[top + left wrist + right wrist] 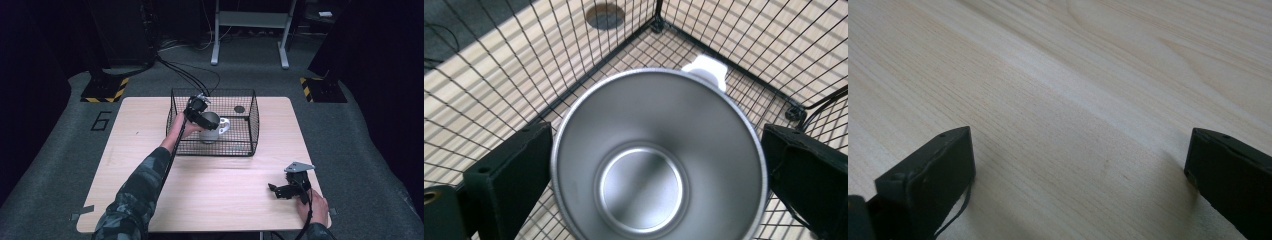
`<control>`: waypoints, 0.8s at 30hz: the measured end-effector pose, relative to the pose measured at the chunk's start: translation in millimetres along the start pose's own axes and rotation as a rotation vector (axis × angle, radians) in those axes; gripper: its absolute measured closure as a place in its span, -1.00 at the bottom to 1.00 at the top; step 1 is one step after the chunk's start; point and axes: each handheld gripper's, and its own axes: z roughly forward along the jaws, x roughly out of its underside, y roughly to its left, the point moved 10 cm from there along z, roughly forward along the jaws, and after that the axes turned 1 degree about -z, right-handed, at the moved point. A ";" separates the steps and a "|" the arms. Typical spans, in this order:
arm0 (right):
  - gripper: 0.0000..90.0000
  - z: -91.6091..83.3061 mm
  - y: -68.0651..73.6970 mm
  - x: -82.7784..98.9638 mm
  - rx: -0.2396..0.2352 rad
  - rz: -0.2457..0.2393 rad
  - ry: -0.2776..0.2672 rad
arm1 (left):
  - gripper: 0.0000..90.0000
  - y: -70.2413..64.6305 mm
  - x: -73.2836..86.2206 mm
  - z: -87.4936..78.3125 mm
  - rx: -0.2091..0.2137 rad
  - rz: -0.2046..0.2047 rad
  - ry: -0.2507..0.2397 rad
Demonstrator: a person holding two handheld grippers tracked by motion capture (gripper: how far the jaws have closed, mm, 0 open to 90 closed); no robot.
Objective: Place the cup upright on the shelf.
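A black wire basket (252,125) stands at the far middle of the wooden table (150,165). Inside it is a steel cup (212,131), upright and empty, its mouth facing the camera in the left gripper view (644,185). My left gripper (207,122) reaches into the basket from above and is open, with a jaw close on each side of the cup's rim (656,165). A white object (706,70) lies just behind the cup. My right gripper (276,190) rests low over the table's near right, open with bare wood between its jaws (1080,170).
A dark round disc (239,109) sits by the basket's far right corner (605,15). The basket's mesh walls rise close around the left gripper. Beyond the table are grey carpet, trailing cables (190,75) and a white frame's legs (250,30).
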 end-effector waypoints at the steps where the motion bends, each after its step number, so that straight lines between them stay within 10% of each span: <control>1: -1.00 0.2 0.5 -0.4 0.000 0.006 -0.003 | -0.94 -0.2 -1.0 -3.9 0.005 0.000 -0.005; 12: -1.00 -0.2 -0.3 0.5 -0.002 -0.009 0.004 | -0.97 -12.9 -6.8 -49.0 -0.025 -0.002 -0.100; 24: -1.00 -0.2 -0.1 0.4 -0.003 -0.008 0.003 | -0.98 -46.2 20.3 -101.3 -0.030 0.047 -0.140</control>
